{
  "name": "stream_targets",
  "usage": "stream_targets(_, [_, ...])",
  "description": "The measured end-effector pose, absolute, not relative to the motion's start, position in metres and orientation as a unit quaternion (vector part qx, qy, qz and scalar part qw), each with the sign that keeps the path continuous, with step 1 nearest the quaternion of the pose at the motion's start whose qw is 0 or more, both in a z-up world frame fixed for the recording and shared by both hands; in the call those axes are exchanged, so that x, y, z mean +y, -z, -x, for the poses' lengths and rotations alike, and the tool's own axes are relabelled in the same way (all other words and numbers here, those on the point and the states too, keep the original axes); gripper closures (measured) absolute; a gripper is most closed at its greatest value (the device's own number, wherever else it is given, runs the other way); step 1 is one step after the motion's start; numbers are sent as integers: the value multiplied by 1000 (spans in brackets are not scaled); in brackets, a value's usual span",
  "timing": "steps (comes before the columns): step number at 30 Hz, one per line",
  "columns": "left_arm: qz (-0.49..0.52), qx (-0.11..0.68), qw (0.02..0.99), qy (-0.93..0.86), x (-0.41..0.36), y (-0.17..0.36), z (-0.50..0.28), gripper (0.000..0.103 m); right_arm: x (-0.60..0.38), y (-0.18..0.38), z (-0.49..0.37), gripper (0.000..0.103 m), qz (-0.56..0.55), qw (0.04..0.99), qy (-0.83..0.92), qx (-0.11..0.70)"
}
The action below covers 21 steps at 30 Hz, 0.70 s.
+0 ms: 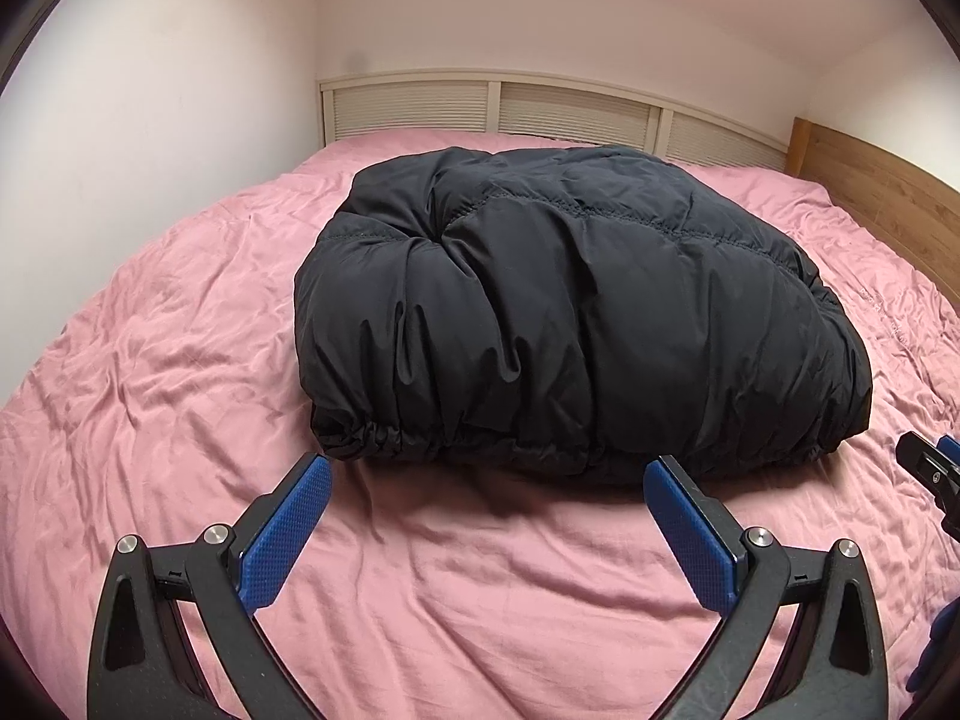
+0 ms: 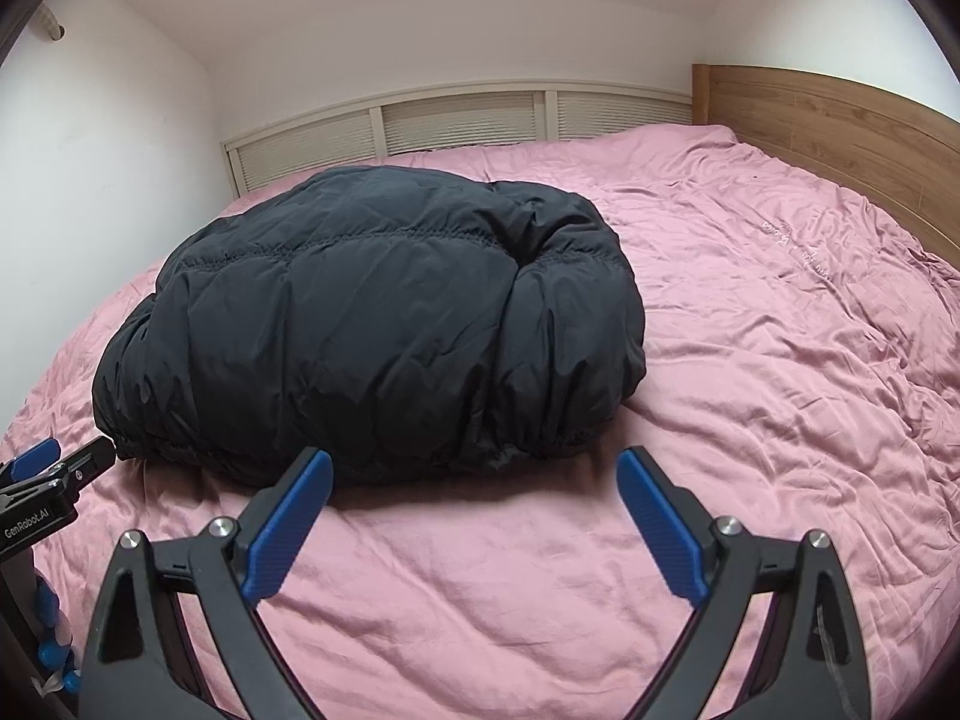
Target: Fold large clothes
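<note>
A black puffy down jacket lies folded into a thick bundle on the pink bed, its gathered elastic hem facing me. My left gripper stands open just short of that hem, nothing between its blue pads. My right gripper is also open, near the bundle's right front corner, empty. The right gripper's black tip shows at the right edge of the left wrist view. The left gripper shows at the left edge of the right wrist view.
A wrinkled pink sheet covers the whole bed. A cream slatted panel runs behind it, a wooden headboard on the right, a white wall on the left.
</note>
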State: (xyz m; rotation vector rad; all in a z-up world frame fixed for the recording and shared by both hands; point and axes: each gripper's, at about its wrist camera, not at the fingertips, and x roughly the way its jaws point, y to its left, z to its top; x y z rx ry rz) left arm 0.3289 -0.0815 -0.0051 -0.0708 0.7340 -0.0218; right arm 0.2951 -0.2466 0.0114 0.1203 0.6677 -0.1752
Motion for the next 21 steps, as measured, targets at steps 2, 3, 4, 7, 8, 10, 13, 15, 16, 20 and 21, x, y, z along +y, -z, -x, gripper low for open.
stream_targets(2, [33,356,934,13,-81,3,-321,1,-248,-13,-287,6,-62,940,92,323])
stream_targets(3, [32,355,934,14,-80,2,-317,1,-249,-15,-282,6,-63,940,96,320])
stream_targets(4, [30,355,934,15,-80,1,-313,1,-250,-17,-277,6,-63,941,100,318])
stream_targets(7, [22,352,936,16,-77,-4,-298,1,-250,-24,-260,6,-61,941,110,314])
stream_targets(8, [22,351,936,18,-75,-7,-293,1,-250,-27,-255,6,-60,941,112,312])
stream_targets(10, [21,348,937,17,-70,-13,-283,1,-247,-33,-243,6,-58,942,116,308])
stream_targets(13, [20,344,939,15,-62,-23,-268,1,-244,-43,-227,6,-57,944,121,303])
stream_targets(15, [23,342,939,14,-56,-29,-257,1,-241,-49,-218,6,-58,944,122,302])
stream_targets(16, [25,342,939,13,-53,-32,-253,1,-240,-51,-213,6,-59,944,122,302])
stream_targets(20, [23,339,940,12,-47,-41,-237,1,-236,-60,-194,6,-59,943,125,301])
stream_targets(21, [23,338,941,13,-46,-44,-233,1,-235,-62,-189,6,-59,943,126,301])
